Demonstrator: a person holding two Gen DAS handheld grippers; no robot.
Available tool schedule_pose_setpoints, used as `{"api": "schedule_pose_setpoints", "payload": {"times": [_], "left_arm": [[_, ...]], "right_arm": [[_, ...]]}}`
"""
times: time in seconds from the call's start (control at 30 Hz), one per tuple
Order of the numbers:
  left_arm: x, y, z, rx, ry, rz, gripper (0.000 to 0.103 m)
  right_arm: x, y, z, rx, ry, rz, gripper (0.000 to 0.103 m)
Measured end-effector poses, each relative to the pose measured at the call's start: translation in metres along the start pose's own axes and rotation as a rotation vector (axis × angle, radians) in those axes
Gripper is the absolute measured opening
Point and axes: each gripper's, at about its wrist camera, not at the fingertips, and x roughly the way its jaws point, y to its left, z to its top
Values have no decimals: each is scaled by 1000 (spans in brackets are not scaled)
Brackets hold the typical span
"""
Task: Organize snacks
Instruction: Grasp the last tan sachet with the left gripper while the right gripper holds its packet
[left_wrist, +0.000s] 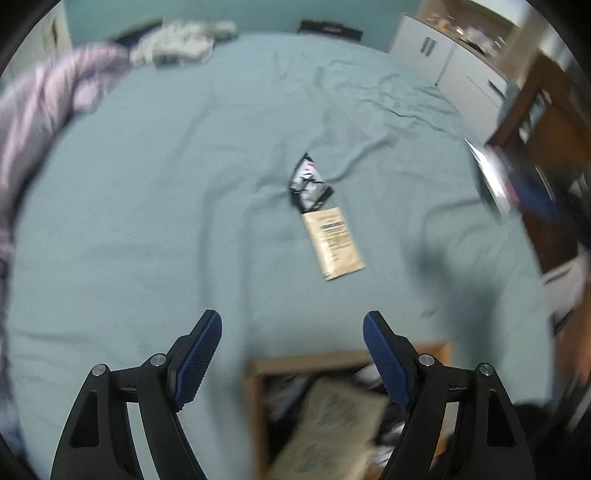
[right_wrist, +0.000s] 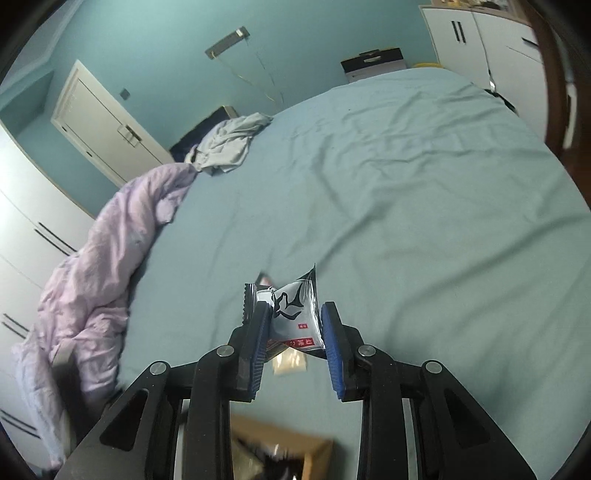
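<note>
A wooden box (left_wrist: 255, 384) sits at the near edge of a bed, already holding a beige packet (left_wrist: 332, 424) and other wrappers too blurred to tell apart. Above it the left gripper (left_wrist: 291, 325) hangs with its blue pads spread wide and nothing between them. The right gripper (right_wrist: 293, 321) has its pads pressed on a black-and-white snack packet (right_wrist: 295, 310), held clear of the blue sheet (right_wrist: 406, 221) — the box (right_wrist: 317, 448) shows just below it at the bottom of the right wrist view. Farther out on the sheet, the left wrist view shows two snacks left to collect: a beige sachet (left_wrist: 334, 242) and, touching its far end, a crumpled black-and-white wrapper (left_wrist: 308, 182). Beyond them lie a lilac quilt (right_wrist: 92, 280) and a heap of grey clothing (right_wrist: 229, 144) near the far wall.

The step in hand appears to be carrying the gripped packet to the box. The next move likely calls for bringing it back over the opening and releasing it — then sending the free left gripper out to the sachet.
</note>
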Motion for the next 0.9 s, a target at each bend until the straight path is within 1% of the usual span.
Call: {"api": "schedule_pose_setpoints", "payload": {"times": [0.07, 0.17, 0.2, 0.27, 0.3, 0.37, 0.47, 0.53, 0.6, 0.63, 0.67, 0.7, 0.73, 0.77, 0.8, 0.83, 0.9], "left_arm": [[22, 1, 22, -90, 61, -49, 80], [53, -4, 44, -169, 125, -57, 80], [67, -7, 51, -183, 145, -46, 80], [91, -14, 61, -179, 187, -1, 80], [102, -17, 65, -174, 205, 30, 80], [119, -22, 70, -169, 228, 72, 80], [137, -28, 73, -171, 229, 100, 80], [147, -34, 71, -165, 224, 118, 80], [154, -45, 67, -114, 209, 170, 82], [155, -54, 63, -68, 186, 208, 80], [153, -60, 61, -36, 161, 216, 75], [151, -65, 58, -13, 146, 200, 58], [149, -69, 56, 10, 136, 197, 44], [146, -73, 53, 35, 130, 203, 41], [144, -76, 50, 60, 134, 197, 36], [141, -78, 47, 65, 139, 186, 32], [127, -72, 43, 31, 119, 159, 31]], "right_arm": [[-20, -9, -25, 29, -5, 35, 27], [-42, -25, -64, 73, -3, 81, 27], [-47, -28, -76, 79, -2, 82, 27], [-55, -32, -101, 83, 18, 71, 27], [-57, -33, -108, 90, 23, 69, 27], [-63, -33, -114, 86, 11, 74, 27], [-65, -32, -105, 56, -22, 66, 27], [-59, -32, -107, 52, -10, 55, 27], [-54, -33, -109, 46, 5, 21, 27], [-48, -29, -110, 45, 9, 7, 27], [-47, -28, -110, 45, 9, -2, 27], [-46, -26, -108, 46, 6, -10, 27], [-47, -24, -108, 47, 2, -20, 27], [-46, -20, -107, 45, -2, -29, 27], [-45, -17, -106, 44, -7, -38, 27], [-46, -12, -106, 42, -17, -51, 27], [-45, -6, -104, 39, -27, -63, 27]]}}
